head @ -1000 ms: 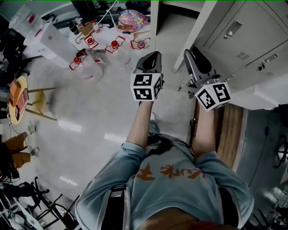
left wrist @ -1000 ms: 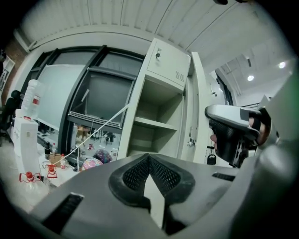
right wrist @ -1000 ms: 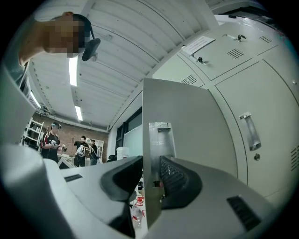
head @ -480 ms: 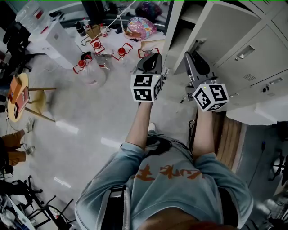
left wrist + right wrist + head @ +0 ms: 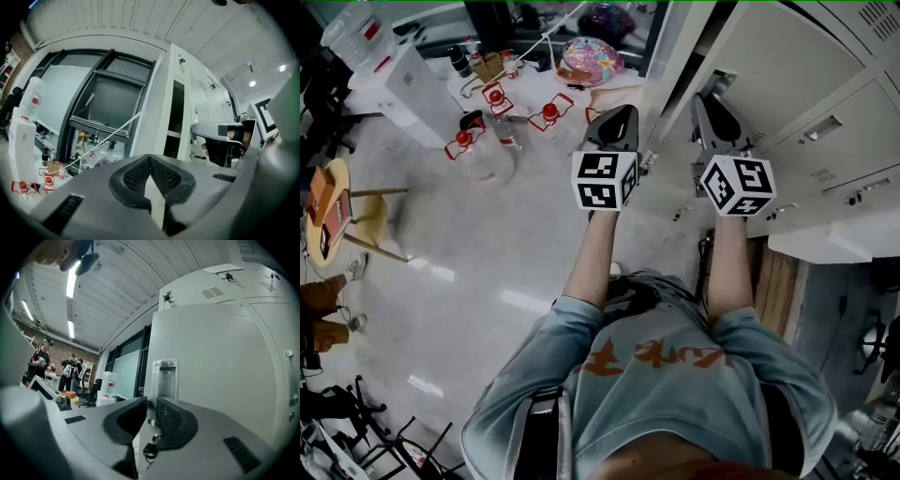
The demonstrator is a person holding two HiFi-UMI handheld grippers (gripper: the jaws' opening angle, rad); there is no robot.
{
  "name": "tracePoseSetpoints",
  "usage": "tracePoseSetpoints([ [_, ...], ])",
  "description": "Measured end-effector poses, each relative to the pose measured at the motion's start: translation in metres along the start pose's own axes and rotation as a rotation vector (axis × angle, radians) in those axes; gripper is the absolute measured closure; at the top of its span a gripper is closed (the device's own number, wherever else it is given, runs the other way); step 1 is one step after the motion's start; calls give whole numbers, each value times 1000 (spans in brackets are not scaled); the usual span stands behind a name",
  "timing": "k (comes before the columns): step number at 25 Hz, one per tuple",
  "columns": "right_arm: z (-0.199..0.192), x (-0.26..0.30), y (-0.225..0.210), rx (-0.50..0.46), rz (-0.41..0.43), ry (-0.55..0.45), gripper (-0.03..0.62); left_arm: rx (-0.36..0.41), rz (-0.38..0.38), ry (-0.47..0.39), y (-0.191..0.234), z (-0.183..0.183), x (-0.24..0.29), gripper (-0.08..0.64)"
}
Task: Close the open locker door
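The pale grey locker door (image 5: 778, 66) stands swung out from the locker bank (image 5: 844, 159). In the right gripper view its face (image 5: 215, 376) fills the frame, with a recessed handle (image 5: 165, 380) and a hanging key (image 5: 149, 450) near its free edge. My right gripper (image 5: 705, 98) points level at that handle. Its jaws have just been closing to a narrow gap (image 5: 151, 404), with nothing between them. My left gripper (image 5: 623, 114) is shut and empty, held left of the door. In the left gripper view (image 5: 150, 158) it faces the dark open compartment (image 5: 177, 112).
Water jugs with red caps (image 5: 487, 141) stand on the floor at the left, beside a white dispenser (image 5: 394, 70) and a colourful bag (image 5: 589, 49). A yellow stool (image 5: 356, 206) is at the far left. A wooden board (image 5: 778, 281) lies by the lockers. People (image 5: 42, 362) stand far off.
Both grippers have moved forward to the lockers. The right one now sits close to the open door's face, and its jaws have narrowed.
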State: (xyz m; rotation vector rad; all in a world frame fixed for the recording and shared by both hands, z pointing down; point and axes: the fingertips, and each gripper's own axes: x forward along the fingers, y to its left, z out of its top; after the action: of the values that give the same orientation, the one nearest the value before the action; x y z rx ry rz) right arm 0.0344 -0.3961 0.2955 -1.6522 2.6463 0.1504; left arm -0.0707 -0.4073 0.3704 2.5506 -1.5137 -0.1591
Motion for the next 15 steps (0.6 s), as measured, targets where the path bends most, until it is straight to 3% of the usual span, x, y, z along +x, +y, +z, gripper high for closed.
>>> tracePoseSetpoints([
  [6,-3,18,-10,-28,-31,16,523,21,-53,-2,-11,4,18,541],
  [15,-6,43,-23,-6,-64,10,531,44,-55,0,-6,7,30,541],
])
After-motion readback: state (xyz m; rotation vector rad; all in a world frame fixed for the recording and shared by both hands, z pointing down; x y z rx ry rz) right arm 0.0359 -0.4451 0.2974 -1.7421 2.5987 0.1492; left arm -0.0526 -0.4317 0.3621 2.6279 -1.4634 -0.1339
